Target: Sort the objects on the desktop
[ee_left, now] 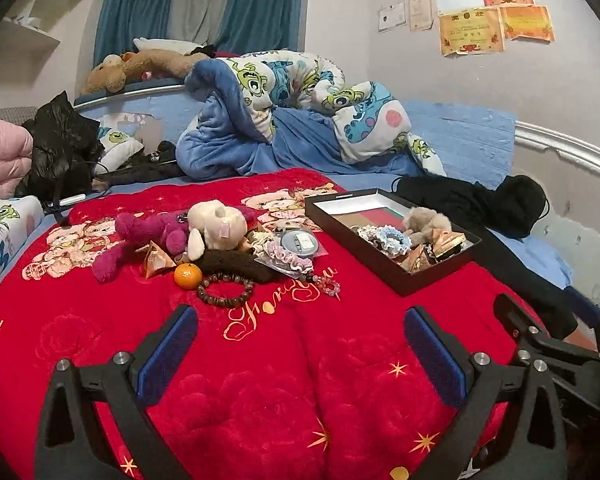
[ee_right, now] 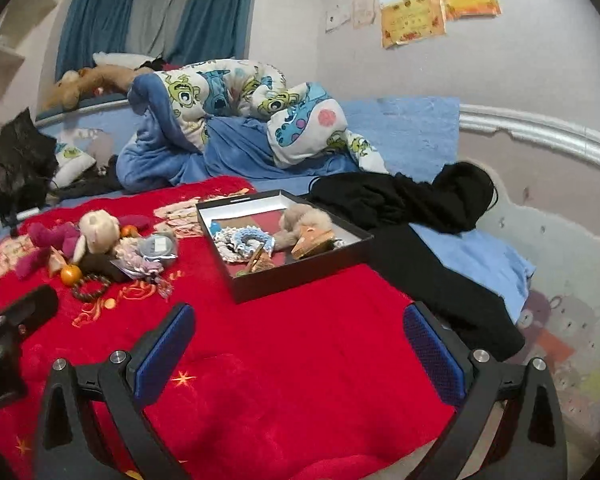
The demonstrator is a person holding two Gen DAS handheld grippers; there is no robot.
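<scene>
A pile of small things lies on the red blanket (ee_left: 260, 380): a magenta plush (ee_left: 140, 236), a cream plush (ee_left: 216, 224), an orange (ee_left: 188, 276), a brown bead bracelet (ee_left: 225, 291), a pink scrunchie (ee_left: 288, 260) and a round silver tin (ee_left: 299, 243). A black box (ee_left: 396, 280) to the right holds a crochet scrunchie (ee_left: 388, 236), a beige plush (ee_left: 424, 220) and folded packets. My left gripper (ee_left: 300, 344) is open, short of the pile. In the right wrist view my right gripper (ee_right: 298, 340) is open in front of the black box (ee_right: 300, 280). Both hold nothing.
A crumpled cartoon duvet (ee_left: 300, 92) and blue sheet fill the back of the bed. Black clothing (ee_right: 400, 200) lies right of the box. A black bag (ee_left: 60, 144) sits at the left. The other gripper's frame (ee_left: 560, 344) shows at the left view's right edge.
</scene>
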